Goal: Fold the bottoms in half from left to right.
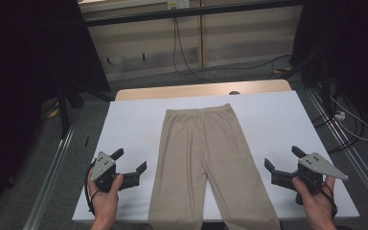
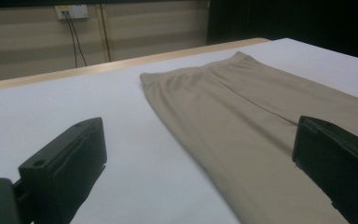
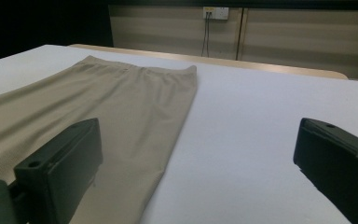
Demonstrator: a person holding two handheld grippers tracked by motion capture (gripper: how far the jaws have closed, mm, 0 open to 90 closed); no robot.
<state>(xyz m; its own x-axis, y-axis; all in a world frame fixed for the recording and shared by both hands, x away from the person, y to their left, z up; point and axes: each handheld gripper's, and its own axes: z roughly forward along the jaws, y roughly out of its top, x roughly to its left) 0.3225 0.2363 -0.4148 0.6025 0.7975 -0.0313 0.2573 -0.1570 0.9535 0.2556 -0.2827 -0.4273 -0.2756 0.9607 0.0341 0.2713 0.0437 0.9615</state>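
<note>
A pair of beige trousers (image 1: 206, 158) lies flat on the white table (image 1: 134, 124), waistband at the far side, legs running off the near edge. My left gripper (image 1: 130, 161) hovers over the white surface just left of the left leg, jaws wide apart and empty. My right gripper (image 1: 283, 159) is held right of the right leg, also open with nothing between its jaws. In the left gripper view the trousers (image 2: 242, 112) spread to the right; in the right gripper view the trousers (image 3: 98, 107) lie to the left.
A wooden strip (image 1: 201, 89) borders the table's far edge. Beyond it stand a panelled wall with hanging cables (image 1: 178, 43) and a wall socket (image 3: 216, 12). Dark stands and floor rails (image 1: 52, 163) flank the table on both sides.
</note>
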